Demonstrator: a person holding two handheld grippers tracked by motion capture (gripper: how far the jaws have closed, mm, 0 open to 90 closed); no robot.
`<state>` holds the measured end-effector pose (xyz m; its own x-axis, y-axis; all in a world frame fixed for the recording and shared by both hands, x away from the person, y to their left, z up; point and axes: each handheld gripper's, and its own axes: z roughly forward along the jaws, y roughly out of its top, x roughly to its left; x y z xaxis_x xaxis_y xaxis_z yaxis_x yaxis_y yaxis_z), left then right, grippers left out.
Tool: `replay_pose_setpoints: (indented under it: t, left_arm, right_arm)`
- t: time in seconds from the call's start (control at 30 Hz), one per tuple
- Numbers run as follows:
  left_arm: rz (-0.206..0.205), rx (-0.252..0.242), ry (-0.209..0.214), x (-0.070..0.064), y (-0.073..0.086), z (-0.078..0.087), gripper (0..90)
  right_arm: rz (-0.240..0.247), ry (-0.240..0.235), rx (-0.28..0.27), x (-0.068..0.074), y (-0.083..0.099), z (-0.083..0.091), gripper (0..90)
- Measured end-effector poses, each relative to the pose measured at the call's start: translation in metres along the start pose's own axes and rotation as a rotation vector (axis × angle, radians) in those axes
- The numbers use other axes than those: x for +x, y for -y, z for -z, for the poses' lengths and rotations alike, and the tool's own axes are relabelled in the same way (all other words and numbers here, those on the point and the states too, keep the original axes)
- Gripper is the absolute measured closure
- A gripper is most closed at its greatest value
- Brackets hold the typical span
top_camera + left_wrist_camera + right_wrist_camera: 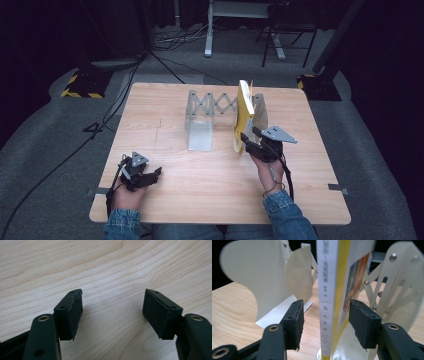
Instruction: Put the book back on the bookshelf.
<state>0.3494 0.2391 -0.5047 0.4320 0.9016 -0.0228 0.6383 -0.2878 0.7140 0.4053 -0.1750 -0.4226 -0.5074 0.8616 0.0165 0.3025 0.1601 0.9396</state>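
The place looks like a recording studio or a laboratory room, not a home. A plain wooden table (165,150) stands alone on grey carpet (45,145), and dark walls or curtains close the room on all sides. Black cables (55,165) run over the floor, well to the left of the fingers (156,171) of the left gripper. Beyond the table, far ahead of both grippers, heavy stand bases with yellow-black warning stripes (80,86) sit on the carpet, and the metal legs of other furniture (208,30) are visible behind them.
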Motion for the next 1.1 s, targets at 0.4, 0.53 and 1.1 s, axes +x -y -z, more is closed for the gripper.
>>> replay_pose_setpoints:
  t: [0.4, 0.53, 1.1]
  left_arm:
    - [-0.022, 0.009, 0.025, 0.001, 0.006, 0.006, 28.2]
    - [-0.022, 0.009, 0.024, 0.001, 0.006, 0.006, 28.2]
    - [-0.028, 0.008, 0.024, 0.001, 0.005, 0.005, 27.3]
  right_arm:
    - [0.042, -0.090, 0.032, -0.018, -0.013, 0.036, 42.4]
    - [0.062, -0.096, 0.050, -0.027, -0.014, 0.049, 41.4]
    - [0.071, -0.087, 0.117, -0.068, -0.005, 0.086, 38.9]
